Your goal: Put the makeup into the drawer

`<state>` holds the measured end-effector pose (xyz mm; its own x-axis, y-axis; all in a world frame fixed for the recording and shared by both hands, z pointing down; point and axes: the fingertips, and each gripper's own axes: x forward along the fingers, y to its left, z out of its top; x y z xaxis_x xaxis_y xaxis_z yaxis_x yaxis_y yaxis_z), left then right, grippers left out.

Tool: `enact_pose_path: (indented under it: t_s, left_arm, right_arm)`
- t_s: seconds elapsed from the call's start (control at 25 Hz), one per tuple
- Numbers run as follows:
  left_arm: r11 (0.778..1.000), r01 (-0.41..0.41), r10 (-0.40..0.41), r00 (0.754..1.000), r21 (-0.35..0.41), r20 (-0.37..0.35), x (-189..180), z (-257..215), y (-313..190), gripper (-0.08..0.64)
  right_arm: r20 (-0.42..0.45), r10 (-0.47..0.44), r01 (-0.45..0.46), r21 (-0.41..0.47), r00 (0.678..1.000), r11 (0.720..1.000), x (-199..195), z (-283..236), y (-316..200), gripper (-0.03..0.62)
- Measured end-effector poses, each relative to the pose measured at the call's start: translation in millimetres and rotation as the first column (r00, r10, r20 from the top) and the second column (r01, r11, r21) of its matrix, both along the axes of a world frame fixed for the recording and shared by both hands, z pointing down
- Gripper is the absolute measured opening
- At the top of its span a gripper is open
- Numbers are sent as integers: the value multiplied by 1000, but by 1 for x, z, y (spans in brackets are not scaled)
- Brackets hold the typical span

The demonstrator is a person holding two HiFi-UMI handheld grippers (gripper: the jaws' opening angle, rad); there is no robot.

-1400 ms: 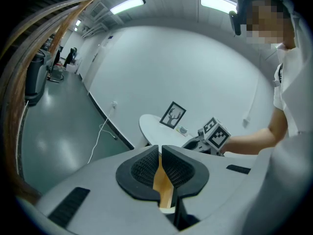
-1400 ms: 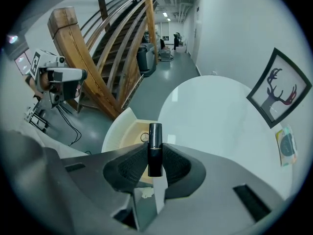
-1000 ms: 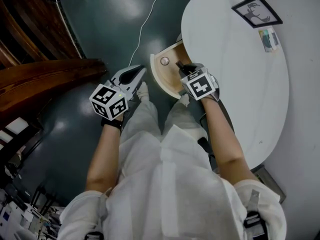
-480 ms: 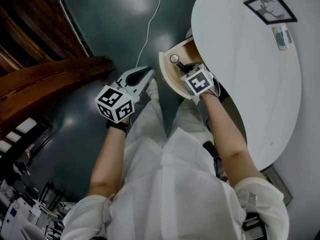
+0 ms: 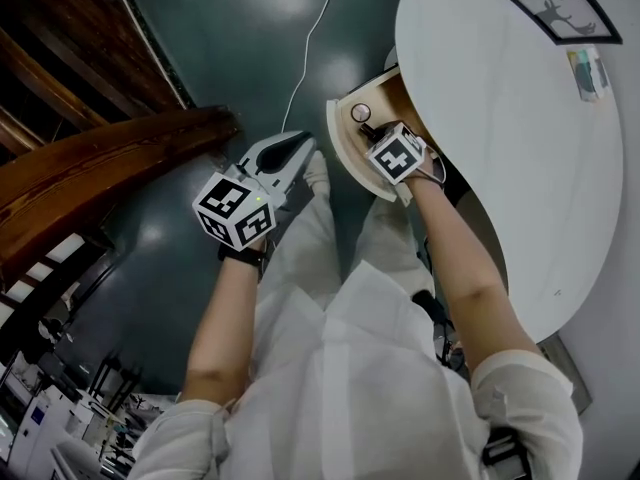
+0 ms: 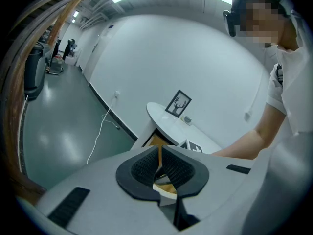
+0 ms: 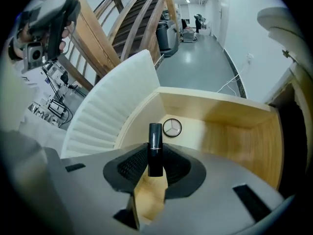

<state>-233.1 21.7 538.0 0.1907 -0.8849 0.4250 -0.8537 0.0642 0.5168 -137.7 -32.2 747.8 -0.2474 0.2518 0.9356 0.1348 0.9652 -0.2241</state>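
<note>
My right gripper point(image 7: 155, 156) is shut on a black lipstick tube point(image 7: 155, 140), which stands upright between its pads. It hangs just over the open wooden drawer point(image 7: 234, 136), pointing steeply down. A round silver-rimmed compact point(image 7: 172, 128) lies on the drawer floor just beyond the tube. In the head view the drawer point(image 5: 345, 146) juts out from under the white table point(image 5: 500, 128), with the compact point(image 5: 360, 112) at its far end. My left gripper point(image 6: 160, 156) is shut and holds nothing; it hovers left of the drawer, above the floor.
The drawer's white fluted front point(image 7: 105, 119) curves along the left. On the table sit a framed deer picture point(image 5: 565, 6) and a small card point(image 5: 590, 73). A white cable point(image 5: 310, 48) runs across the dark floor. A wooden stair rail point(image 5: 110, 158) lies to the left.
My right gripper has sunk toward the drawer with the lipstick still in it. The left gripper has barely moved.
</note>
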Motion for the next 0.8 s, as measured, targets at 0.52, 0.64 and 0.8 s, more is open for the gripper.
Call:
enact_pose_path:
  t_s: [0.52,0.64,0.8]
  left_arm:
    - [1000,-4,4,1000,-15,-16,3,19,-7,32]
    - [1000,-1,1,1000,-20,-22,-1,25,-7,34]
    - [1000,-4,4,1000,-22,-28,-3,31,-11,32]
  right_arm:
    - [29,165,-167,182,986,969,-26,43,-61,84]
    - [4,213,-209,202,977,957,-24,56,-69,84]
    - [-11,244,-236,202,970,950,-24,67,-70,84]
